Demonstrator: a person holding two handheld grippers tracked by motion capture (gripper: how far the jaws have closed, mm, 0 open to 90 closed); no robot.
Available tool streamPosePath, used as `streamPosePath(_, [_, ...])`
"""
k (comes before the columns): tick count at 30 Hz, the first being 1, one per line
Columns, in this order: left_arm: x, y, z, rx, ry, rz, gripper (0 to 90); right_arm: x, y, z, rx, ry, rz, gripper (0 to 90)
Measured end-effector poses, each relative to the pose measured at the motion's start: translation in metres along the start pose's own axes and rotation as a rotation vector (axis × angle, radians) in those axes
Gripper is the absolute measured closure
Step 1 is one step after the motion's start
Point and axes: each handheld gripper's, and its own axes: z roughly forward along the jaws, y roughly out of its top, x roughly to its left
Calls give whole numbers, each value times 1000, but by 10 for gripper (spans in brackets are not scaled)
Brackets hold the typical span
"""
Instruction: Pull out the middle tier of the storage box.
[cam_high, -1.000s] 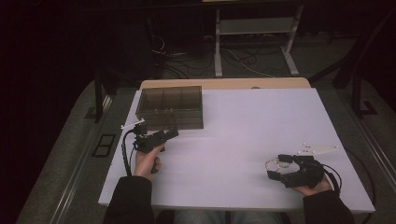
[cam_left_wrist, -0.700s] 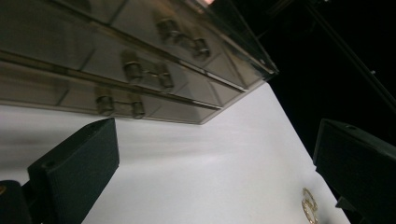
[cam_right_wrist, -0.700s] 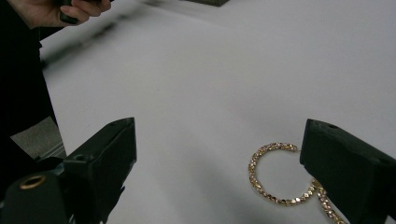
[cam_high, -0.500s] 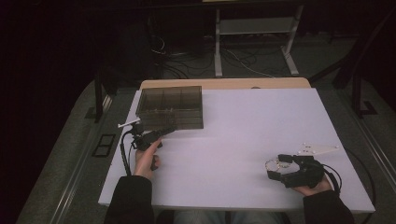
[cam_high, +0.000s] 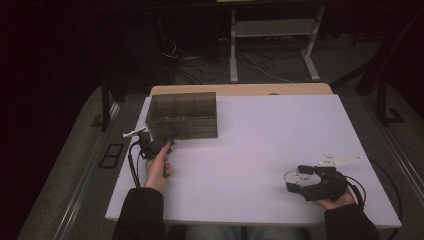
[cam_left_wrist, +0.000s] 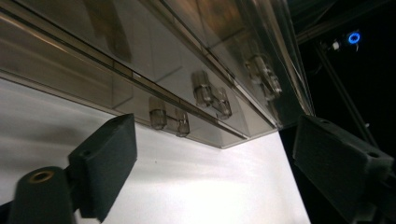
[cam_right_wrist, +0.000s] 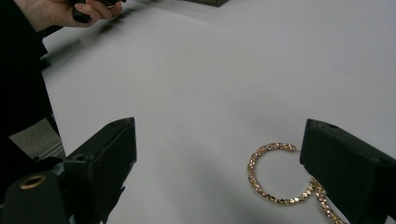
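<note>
Box sits far left on the table, smoky clear plastic with dividers, lid down; its latches face us along the near wall. Left gripper is right at the near-left corner of the box, jaws spread wide, nothing between them. In the left gripper view the box wall looms just past the pads and the corner falls between the jaws, so we judge the step in hand is opening or bracing the box. Whether a pad touches the plastic we cannot tell. Right gripper rests near right on the table, jaws also spread and empty, with the bracelet lying on the surface in a partial loop, close against the right pad. We likely want that bracelet in a compartment. To do this well: we come at a latch square on, one pad under the tab, and lift slowly so the light box does not skid far. We hold the body down if the lid sticks. For the bracelet, we pinch across the chain, not the loop's gap, low to the table, since thin links slip out of wide flat pads.
</note>
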Motion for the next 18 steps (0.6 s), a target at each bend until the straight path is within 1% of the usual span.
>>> streamPosePath(1, [0,0,0,0,0,0,137,0,0,0,0,-1,-2,101])
streamPosePath(2, [2,0,1,-4,-4,-13,142,0,0,0,1,-2,-2,101])
streamPosePath(3, [2,0,1,-4,-4,-13,148,0,0,0,2,-3,-3,101])
streamPosePath(4, [3,0,2,-8,-11,-32,157,0,0,0,2,-3,-4,101])
streamPosePath(5, [3,0,2,-8,-11,-32,166,0,0,0,3,-3,-4,101])
streamPosePath(6, [4,0,3,-17,-15,-51,186,0,0,0,4,-3,-4,101])
streamPosePath(12, [7,0,5,-25,-1,-86,287,0,0,1,7,-4,0,101])
streamPosePath(13, [7,0,5,-25,-1,-86,299,0,0,1,7,-4,0,101])
streamPosePath(14, [8,0,7,-29,4,-97,311,0,0,1,9,-4,-1,101])
streamPosePath(18, [8,-2,9,-22,12,-104,360,1,0,1,12,-6,-5,101])
